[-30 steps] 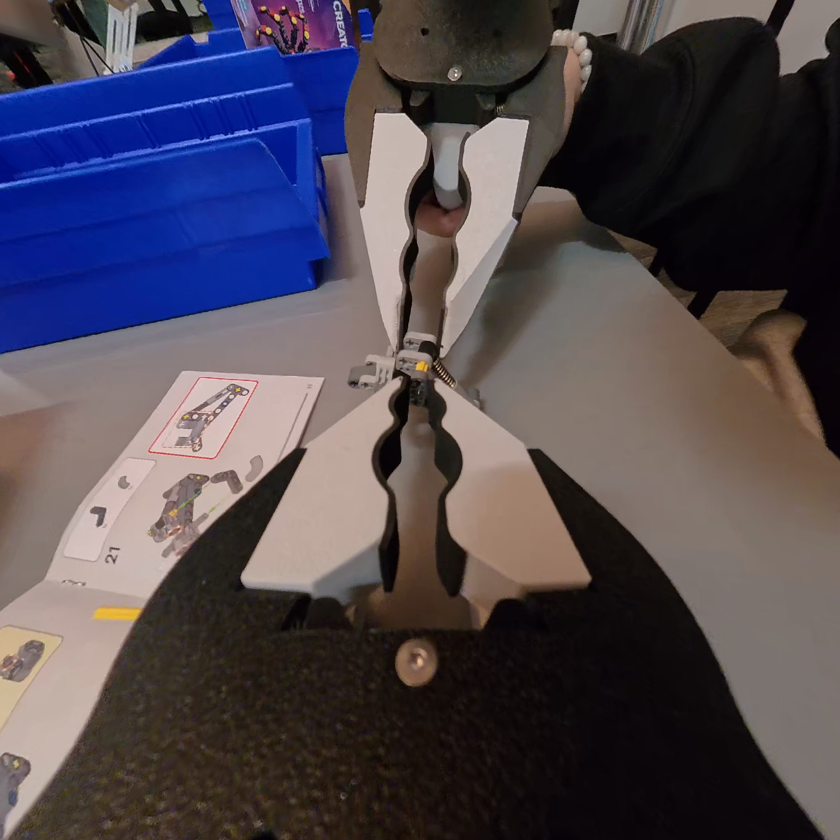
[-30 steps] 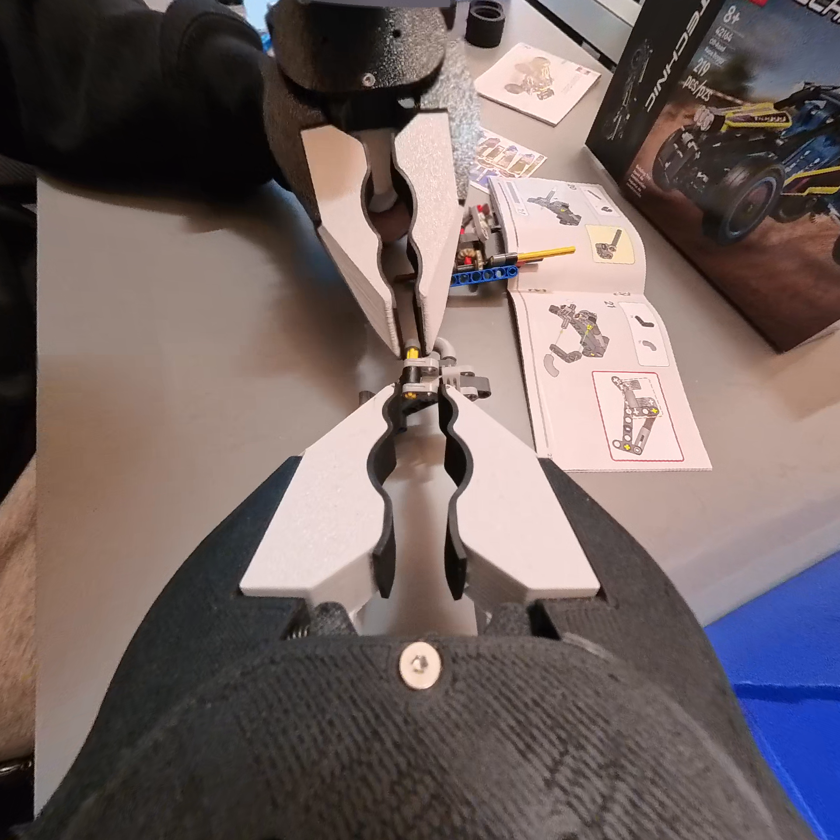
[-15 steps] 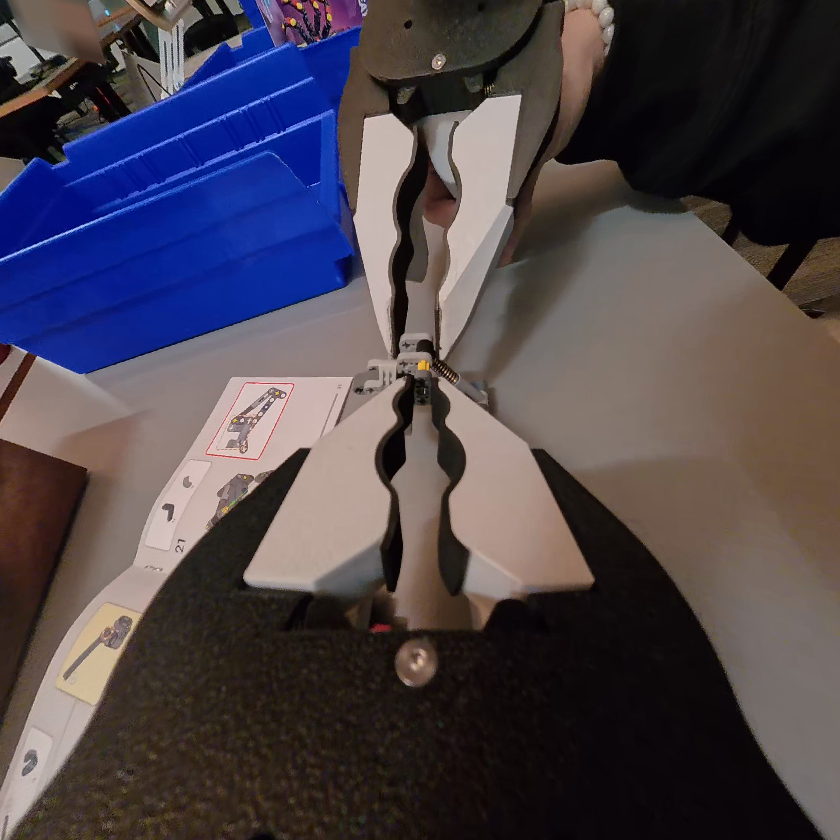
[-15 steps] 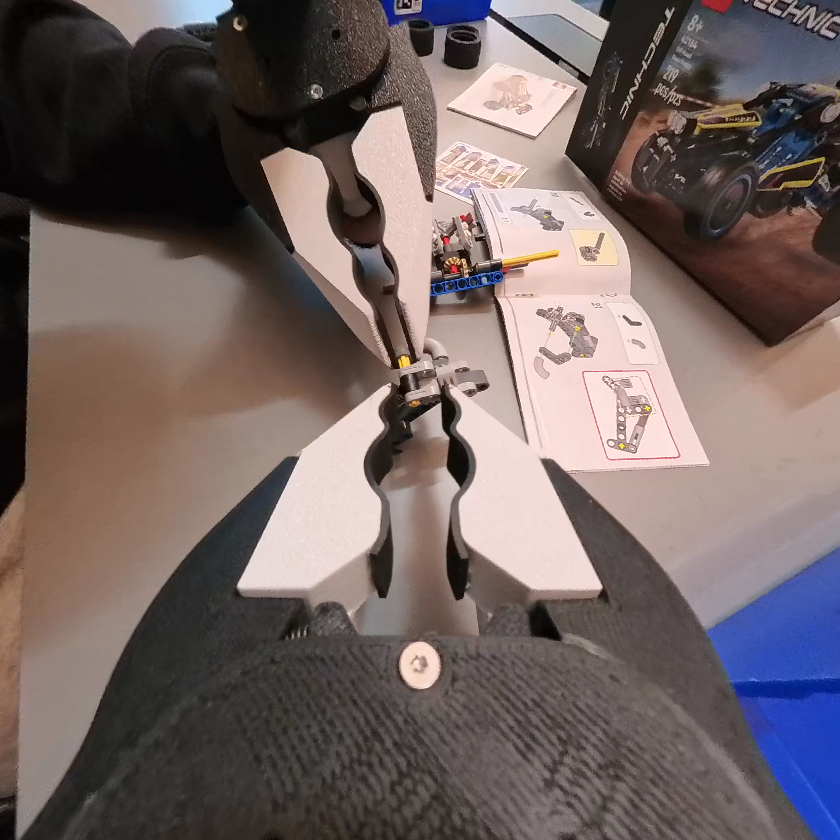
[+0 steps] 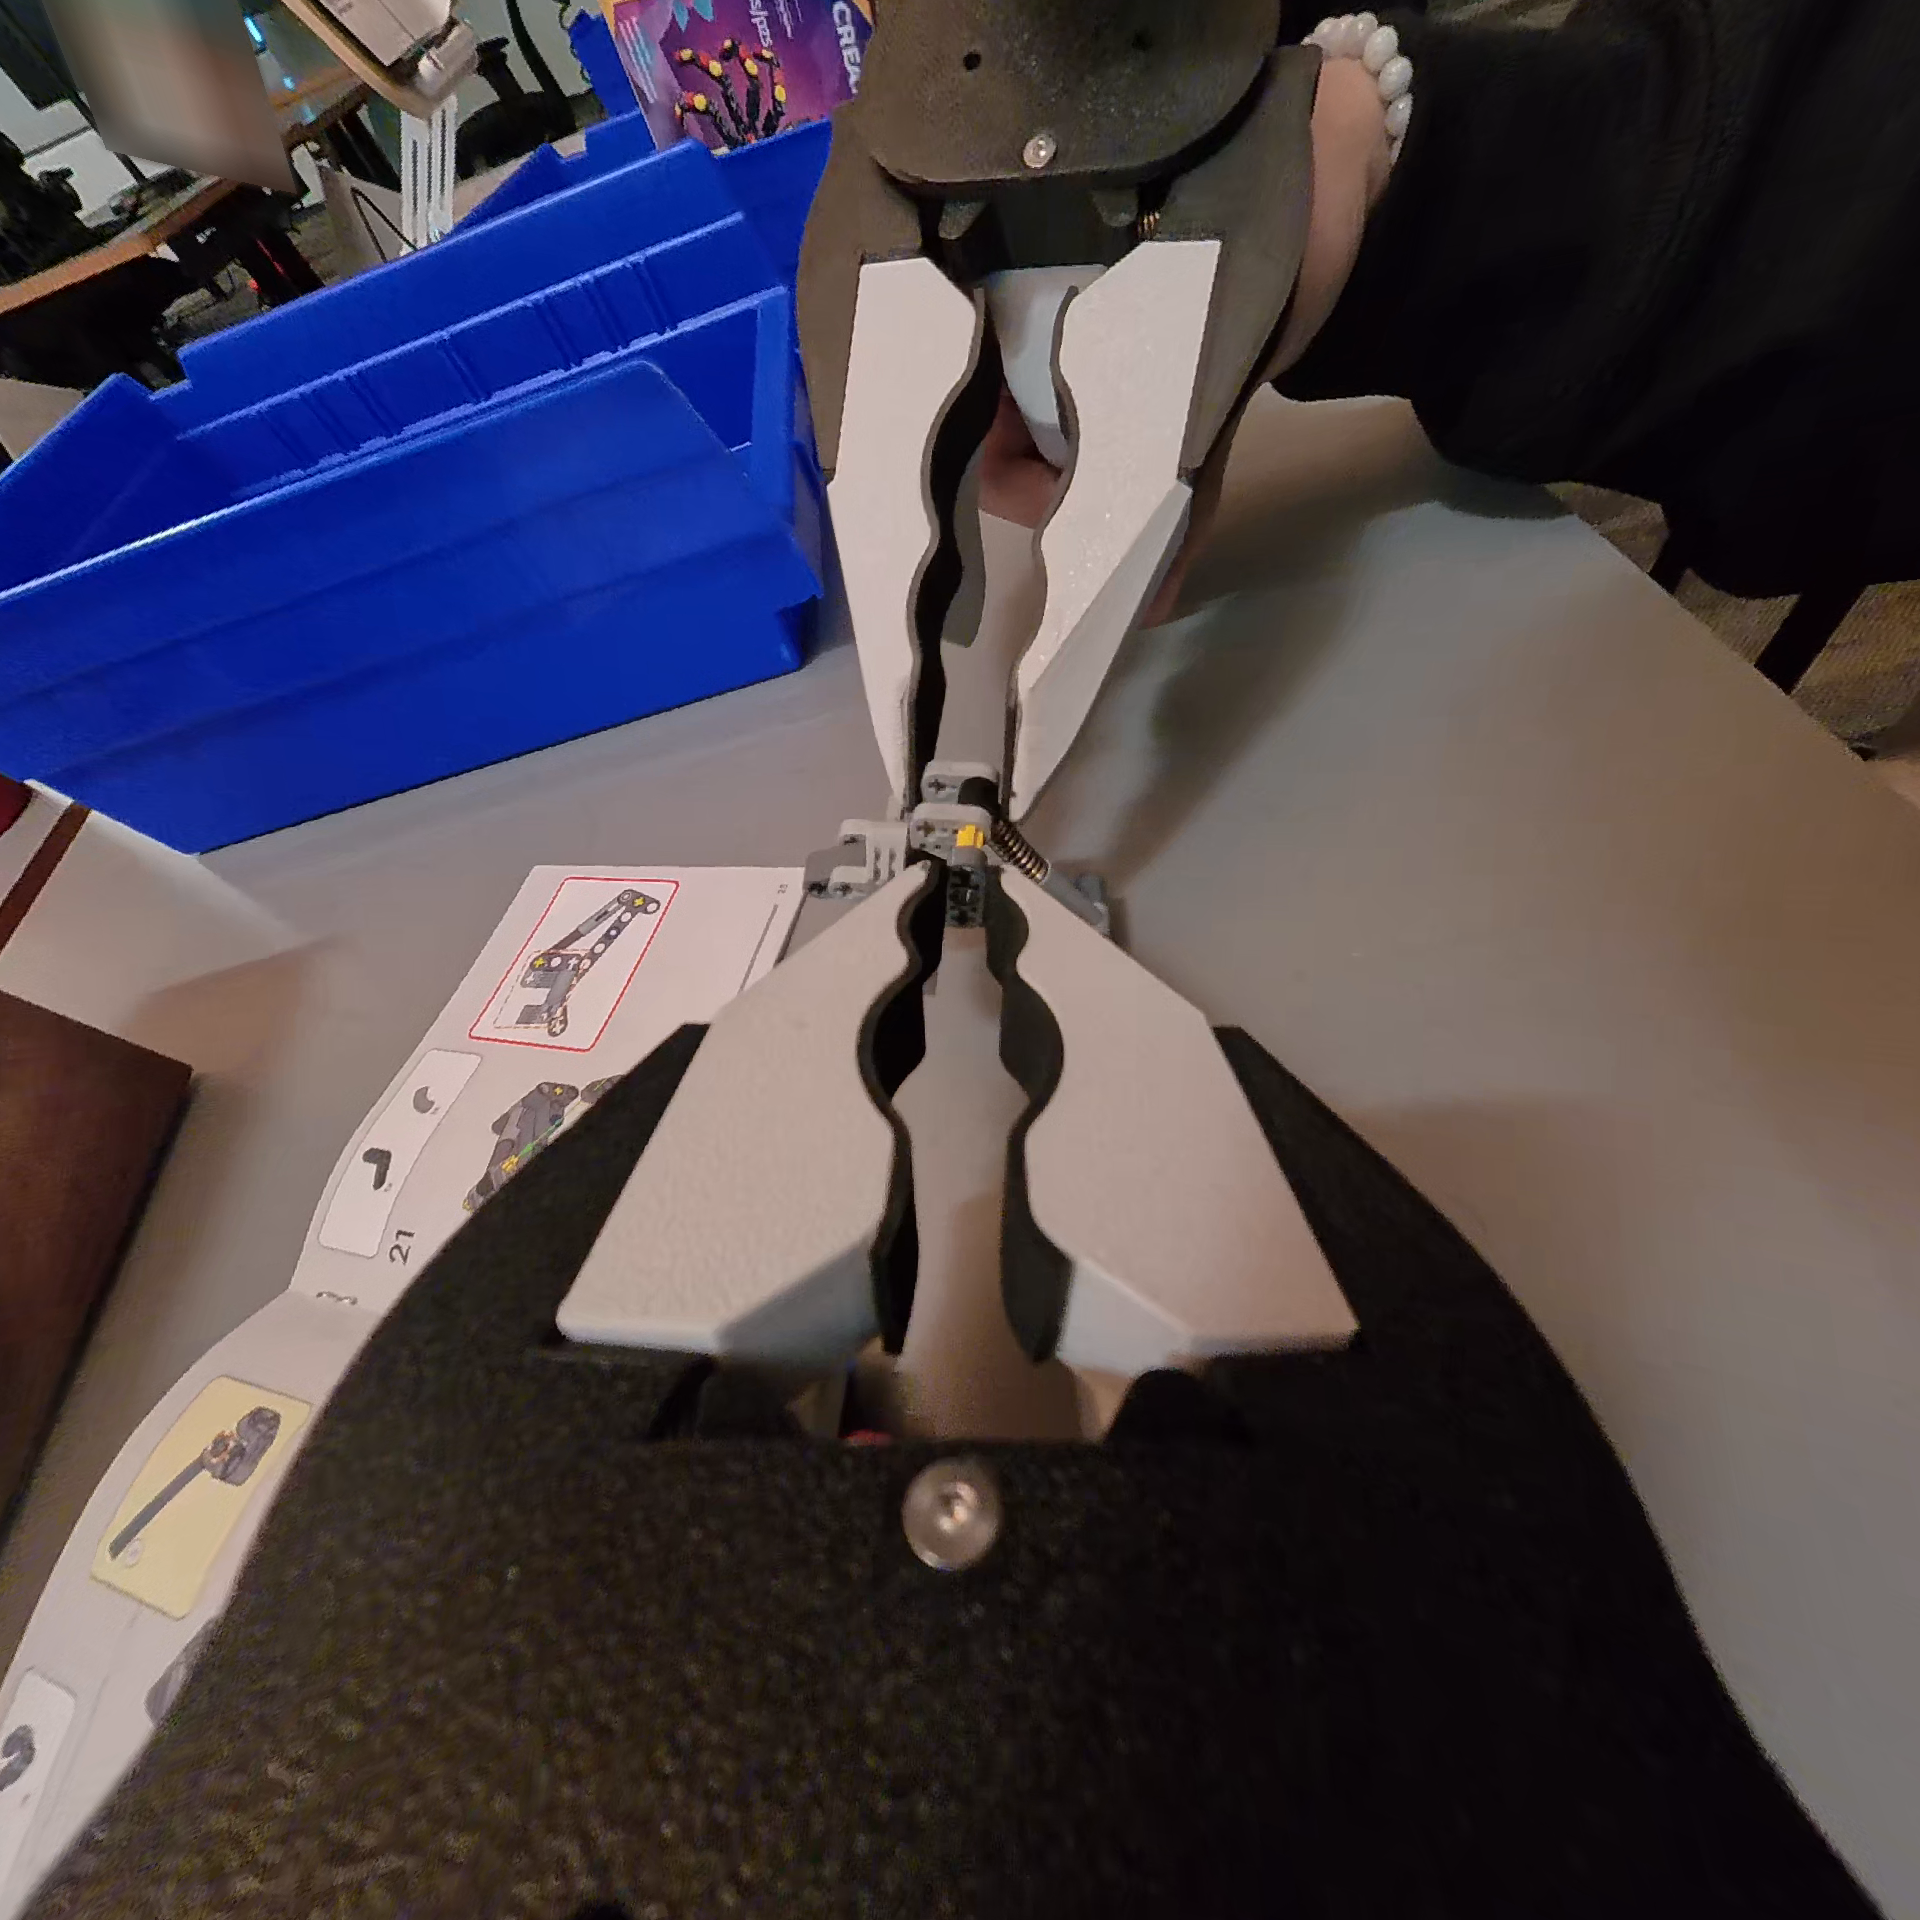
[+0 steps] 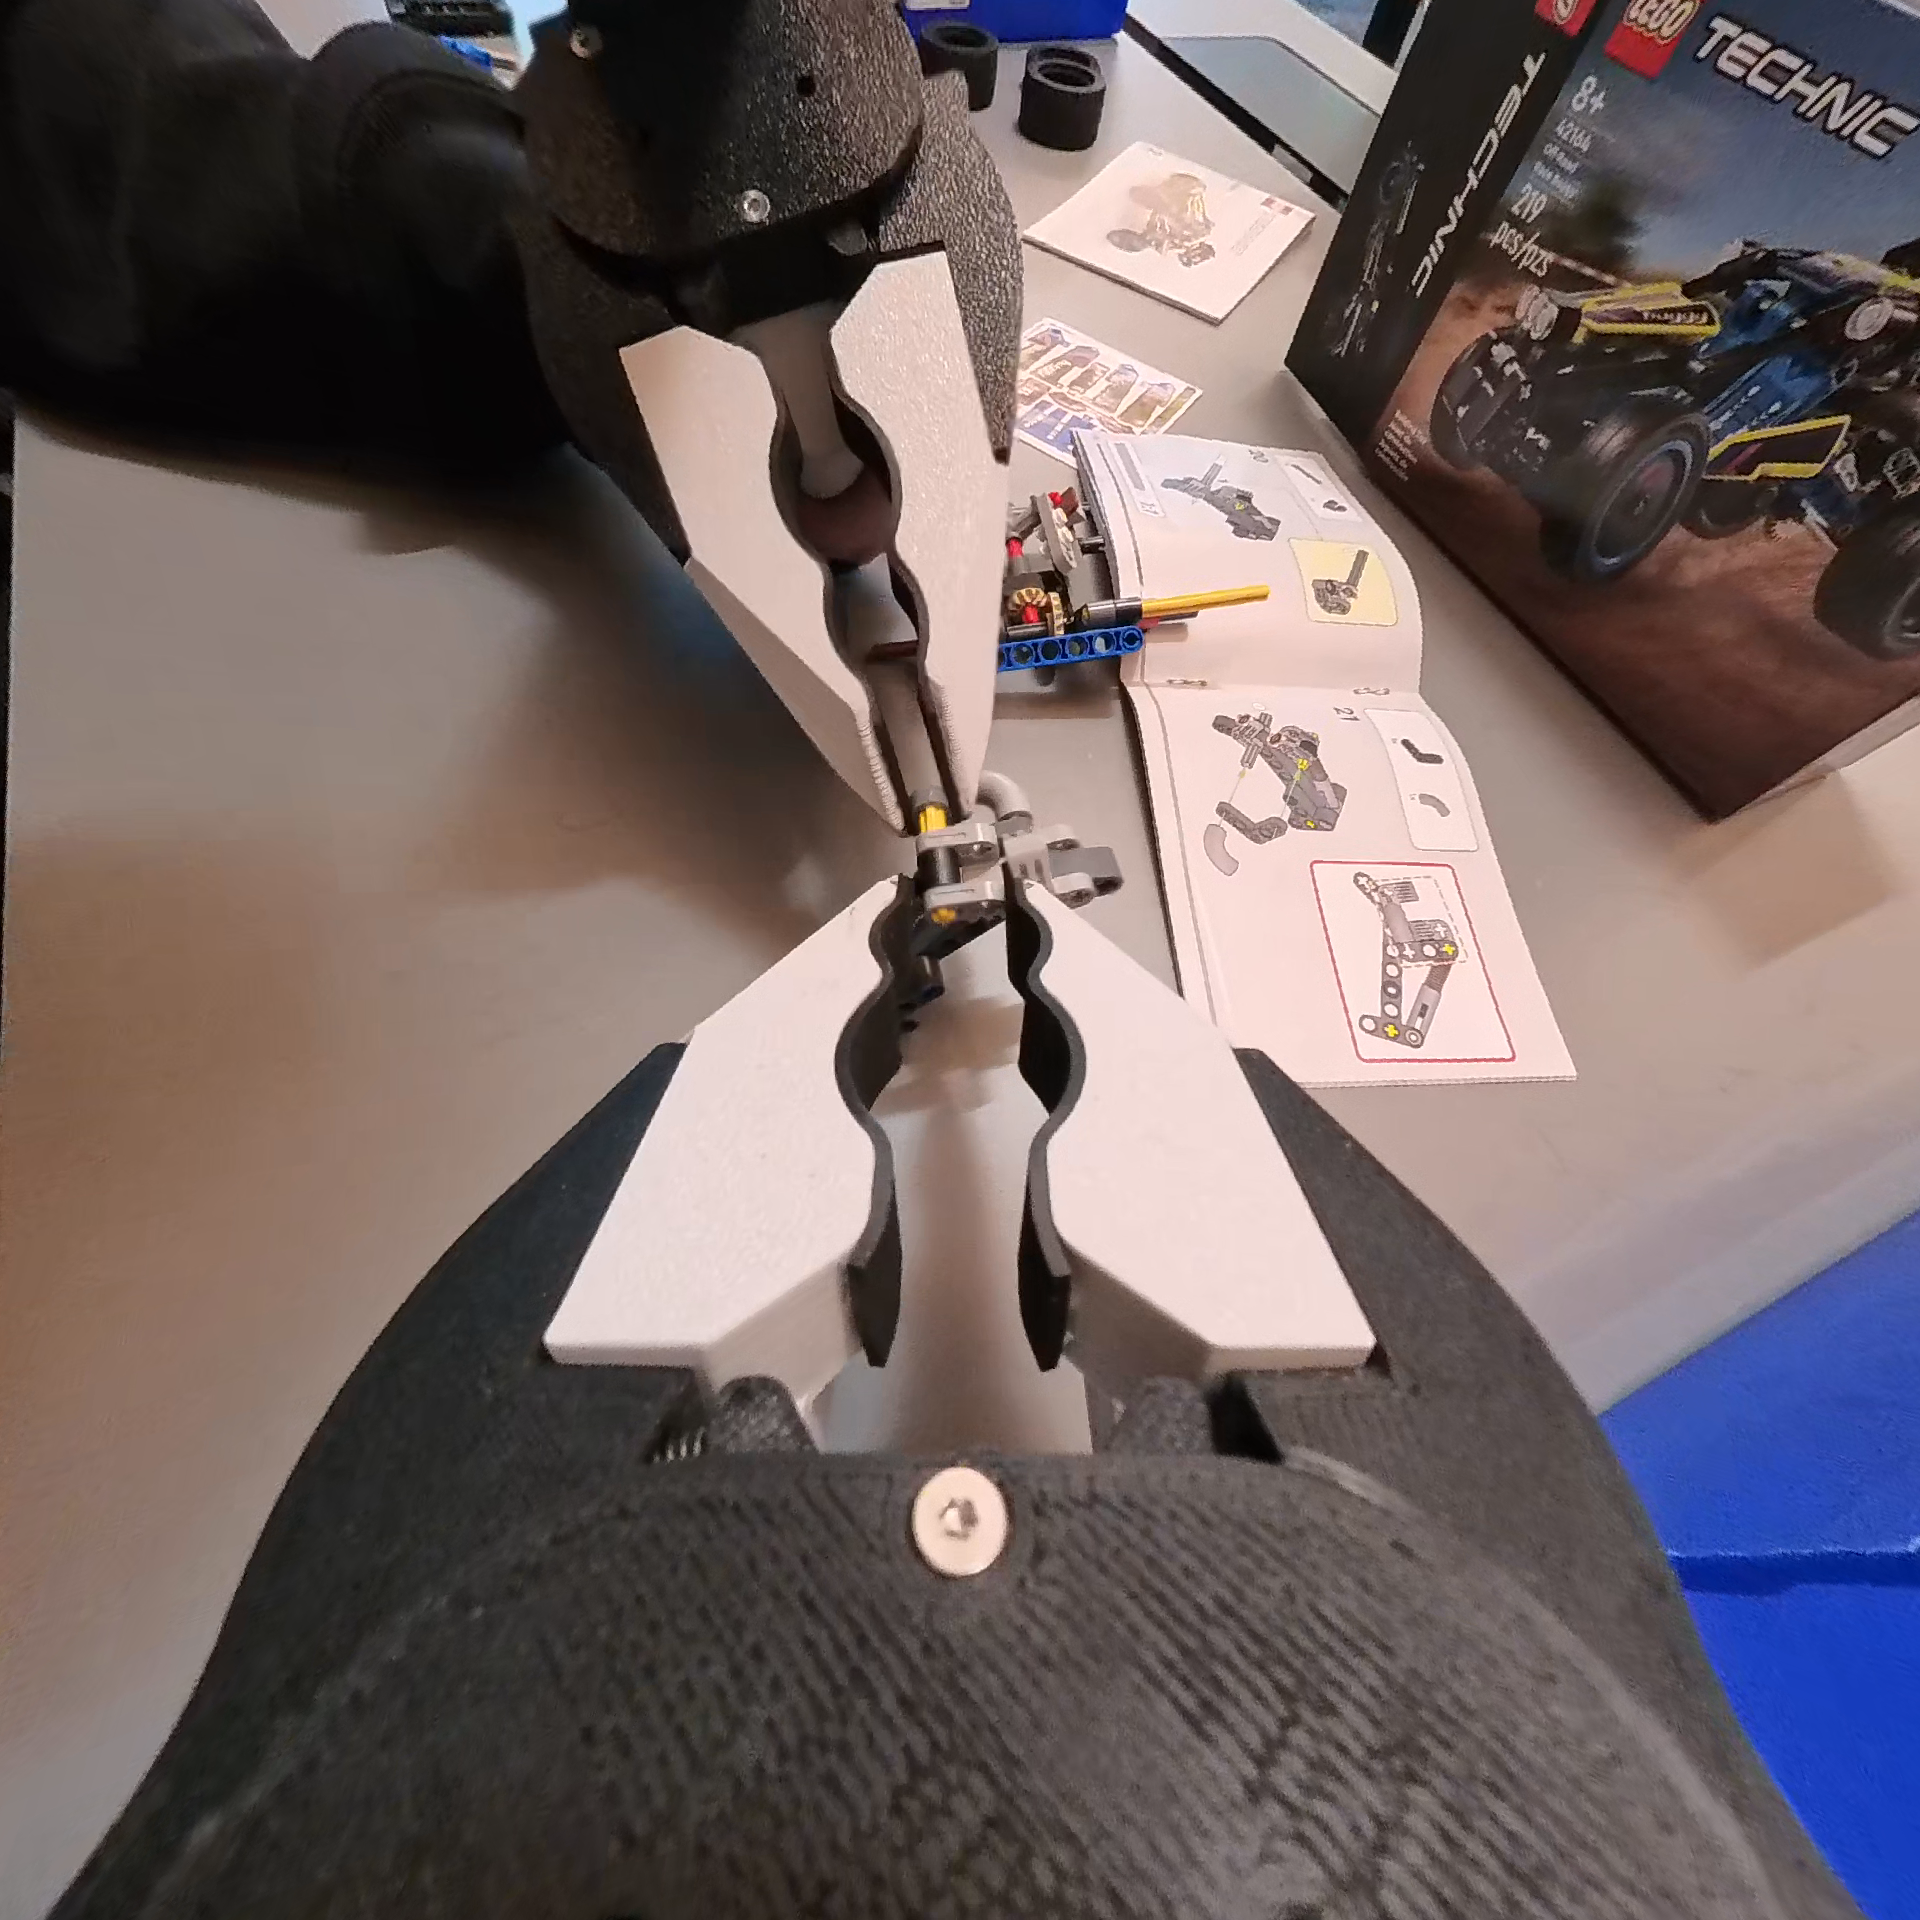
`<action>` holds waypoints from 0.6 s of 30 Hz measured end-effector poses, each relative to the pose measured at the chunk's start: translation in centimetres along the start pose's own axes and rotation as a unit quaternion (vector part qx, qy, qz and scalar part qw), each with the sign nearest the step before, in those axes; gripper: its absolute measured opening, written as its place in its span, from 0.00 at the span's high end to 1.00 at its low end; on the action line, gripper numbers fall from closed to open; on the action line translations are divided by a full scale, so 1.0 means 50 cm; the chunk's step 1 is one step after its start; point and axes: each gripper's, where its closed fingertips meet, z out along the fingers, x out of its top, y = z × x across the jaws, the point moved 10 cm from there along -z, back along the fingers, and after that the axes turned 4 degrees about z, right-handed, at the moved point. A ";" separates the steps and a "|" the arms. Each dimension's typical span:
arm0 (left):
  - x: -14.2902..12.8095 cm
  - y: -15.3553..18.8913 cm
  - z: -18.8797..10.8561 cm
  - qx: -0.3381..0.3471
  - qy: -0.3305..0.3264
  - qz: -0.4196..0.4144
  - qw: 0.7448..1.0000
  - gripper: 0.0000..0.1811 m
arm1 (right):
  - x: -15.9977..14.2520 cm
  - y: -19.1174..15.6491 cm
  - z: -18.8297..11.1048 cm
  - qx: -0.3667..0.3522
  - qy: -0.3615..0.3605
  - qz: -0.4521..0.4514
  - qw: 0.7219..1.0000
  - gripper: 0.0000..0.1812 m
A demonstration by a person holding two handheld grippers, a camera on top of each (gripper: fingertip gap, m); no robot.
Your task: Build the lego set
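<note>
- The left tool (image 5: 961,904) is clamped on the dark end of the small grey Technic sub-assembly (image 6: 961,883), held just above the worktop (image 6: 416,831).
- The right tool (image 6: 951,914) is clenched on its opposite end.
- Risk: opposed pull or twist could pop the yellow pin (image 6: 932,819) or spring (image 5: 1016,850).
- Risk: slippage drops the piece beside the instruction booklet (image 6: 1340,883).

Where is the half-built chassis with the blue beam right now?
In the right wrist view, the chassis sits on the table behind the left claw, against the open instruction booklet's far left corner, yellow axle lying over the page.
</note>
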 end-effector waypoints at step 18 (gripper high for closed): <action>-0.006 -0.007 -0.009 -0.028 0.013 -0.015 0.999 0.94 | -0.003 0.000 0.004 0.024 0.013 0.002 1.000 0.93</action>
